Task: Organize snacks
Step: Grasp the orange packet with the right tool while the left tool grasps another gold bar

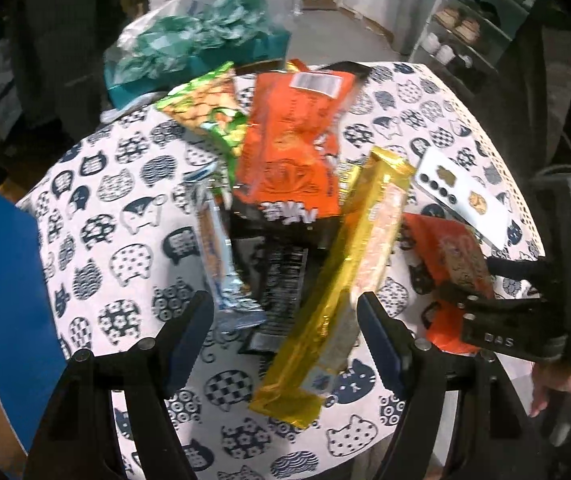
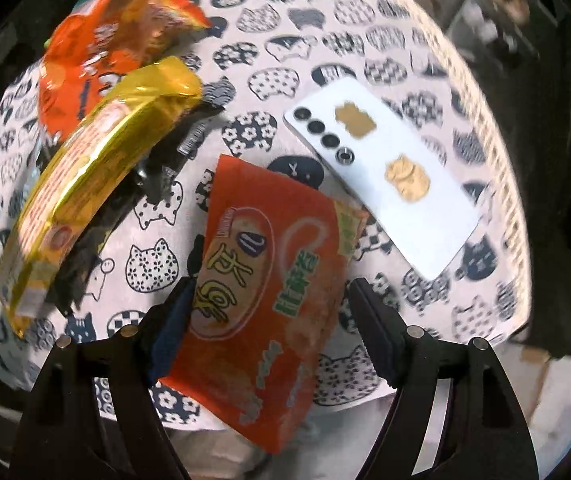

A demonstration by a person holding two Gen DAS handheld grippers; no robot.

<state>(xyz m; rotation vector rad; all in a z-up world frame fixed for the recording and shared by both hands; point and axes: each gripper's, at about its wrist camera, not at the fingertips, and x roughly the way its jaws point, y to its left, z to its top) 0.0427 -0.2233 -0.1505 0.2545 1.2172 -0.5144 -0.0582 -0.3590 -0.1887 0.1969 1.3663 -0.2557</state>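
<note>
Your left gripper [image 1: 283,332] hangs released over the snack pile at the centre of the left wrist frame, jaws apart, with the lower end of the long gold packet [image 1: 341,288] lying between them, apparently unpinched. A silver-blue wrapper [image 1: 221,264] and a black packet [image 1: 281,280] crowd just left of it, and the big orange bag [image 1: 289,148] lies above. A blue box [image 1: 5,300] walls off the left edge.

Your right gripper [image 2: 271,312] is also released, its jaws either side of the small orange packet [image 2: 269,272]; the left pad looks very close to the packet's edge, the right pad stands apart. That packet overhangs the table's [image 2: 497,312] near edge. A white phone [image 2: 381,184] lies just upper right. Bare cat-print cloth [image 2: 157,264] shows left of the packet.
</note>
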